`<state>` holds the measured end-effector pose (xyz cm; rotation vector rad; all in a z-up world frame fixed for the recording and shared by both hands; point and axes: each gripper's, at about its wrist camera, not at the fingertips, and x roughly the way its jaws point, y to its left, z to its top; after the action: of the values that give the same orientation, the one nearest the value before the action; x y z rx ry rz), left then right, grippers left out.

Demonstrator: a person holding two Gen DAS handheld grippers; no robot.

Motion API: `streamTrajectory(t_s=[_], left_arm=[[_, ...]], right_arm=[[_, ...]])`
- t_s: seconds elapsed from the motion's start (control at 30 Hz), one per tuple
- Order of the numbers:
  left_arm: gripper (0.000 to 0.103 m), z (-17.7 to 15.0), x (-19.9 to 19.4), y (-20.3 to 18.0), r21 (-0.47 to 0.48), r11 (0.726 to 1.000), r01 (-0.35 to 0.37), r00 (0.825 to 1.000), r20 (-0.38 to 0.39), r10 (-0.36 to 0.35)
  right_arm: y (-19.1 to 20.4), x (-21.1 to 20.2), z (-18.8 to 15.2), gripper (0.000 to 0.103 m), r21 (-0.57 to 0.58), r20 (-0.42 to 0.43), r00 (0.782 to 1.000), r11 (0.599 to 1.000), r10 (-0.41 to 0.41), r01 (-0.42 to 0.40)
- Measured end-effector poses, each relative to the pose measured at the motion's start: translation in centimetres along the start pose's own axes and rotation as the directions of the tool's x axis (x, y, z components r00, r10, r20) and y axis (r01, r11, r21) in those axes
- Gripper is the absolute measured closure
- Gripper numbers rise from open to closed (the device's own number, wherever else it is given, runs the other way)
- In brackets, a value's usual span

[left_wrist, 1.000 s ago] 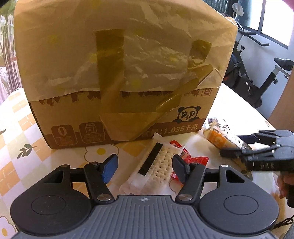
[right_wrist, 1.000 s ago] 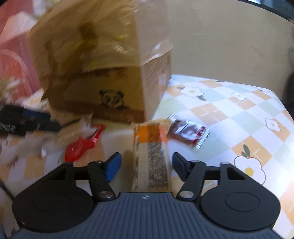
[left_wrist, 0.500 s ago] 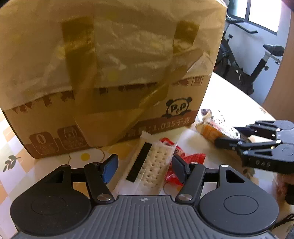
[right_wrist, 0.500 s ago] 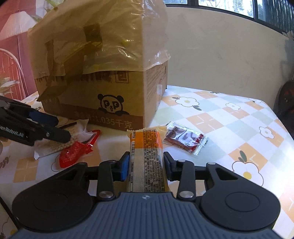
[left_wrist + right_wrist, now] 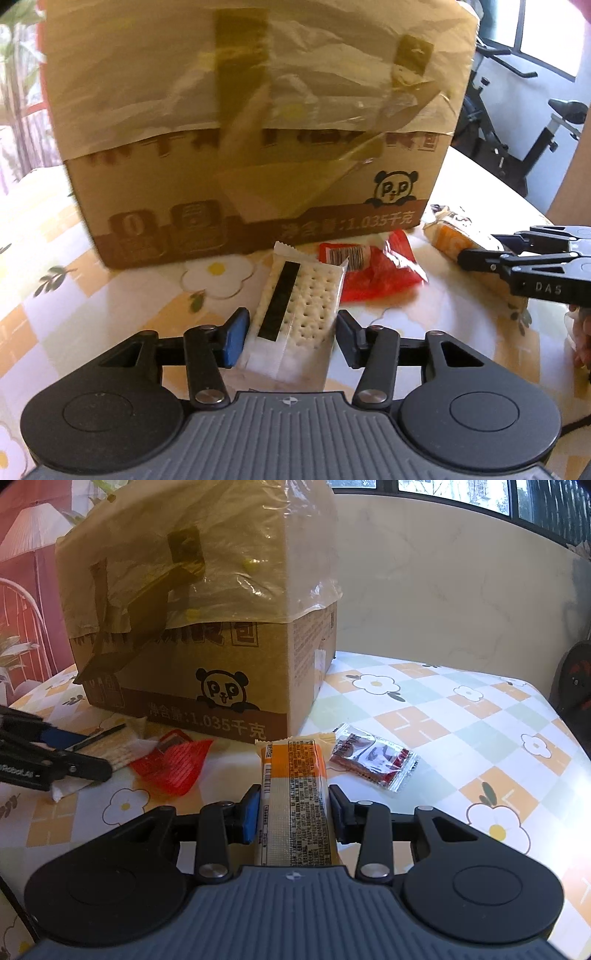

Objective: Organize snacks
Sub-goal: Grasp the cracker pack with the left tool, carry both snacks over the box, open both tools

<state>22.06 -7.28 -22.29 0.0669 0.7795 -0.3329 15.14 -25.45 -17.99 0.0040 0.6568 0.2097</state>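
Observation:
A clear cracker pack (image 5: 295, 306) lies on the flowered tablecloth between the fingers of my left gripper (image 5: 290, 338), whose jaws stand close on both sides of it. My right gripper (image 5: 293, 814) is shut on an orange snack bar (image 5: 295, 794); it also shows in the left wrist view (image 5: 454, 242). A red snack packet (image 5: 373, 275) lies just behind the crackers, also seen from the right (image 5: 173, 762). A large cardboard box (image 5: 251, 133) with a plastic liner stands behind the snacks, close in front of both grippers.
A small dark red sachet (image 5: 373, 758) lies on the cloth right of the orange bar. Exercise bikes (image 5: 517, 122) stand beyond the table's far right edge. A pale wall (image 5: 443, 590) runs behind the table.
My left gripper has narrowed around the cracker pack and pulled back from the box. My right gripper has closed on the orange bar and holds it steady.

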Motion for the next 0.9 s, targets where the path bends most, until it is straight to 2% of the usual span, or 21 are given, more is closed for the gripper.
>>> streamTrajectory(t_s=[0.13, 0.33, 0.5, 0.6, 0.77, 0.9], left_arm=[[0.05, -0.7, -0.8, 1.0, -0.028, 1.0, -0.011, 1.0, 0.006, 0.011], [0.051, -0.8, -0.9, 0.8, -0.003, 1.0, -0.024, 0.999, 0.021, 0.024], [0.055, -0.9, -1.5, 1.8, -0.066, 0.998, 0.026, 0.999, 0.026, -0.024], [0.055, -1.3, -2.1, 2.1, -0.079, 0.997, 0.021, 0.999, 0.03, -0.019], [0.055, -1.1, -4.1, 2.4, -0.088, 0.996, 0.034, 0.997, 0.079, -0.027], [0.055, -0.6, -5.9, 2.2, -0.069, 0.997, 0.042, 0.992, 0.122, -0.034]], right_arm=[[0.2, 0.1, 0.0, 0.063, -0.007, -0.006, 1.0, 1.0, -0.007, 0.007], [0.3, 0.4, 0.1, 0.063, -0.027, -0.017, 1.0, 0.999, -0.019, 0.019], [0.6, 0.4, 0.0, 0.063, -0.045, -0.022, 0.999, 0.998, -0.033, 0.032], [0.8, 0.4, 0.0, 0.063, -0.058, -0.025, 0.999, 0.998, -0.041, 0.039], [1.3, -0.5, -0.2, 0.065, -0.057, -0.034, 0.996, 0.995, -0.086, 0.084], [1.5, -3.0, -0.5, 0.065, 0.005, 0.014, 0.998, 0.998, -0.068, 0.068]])
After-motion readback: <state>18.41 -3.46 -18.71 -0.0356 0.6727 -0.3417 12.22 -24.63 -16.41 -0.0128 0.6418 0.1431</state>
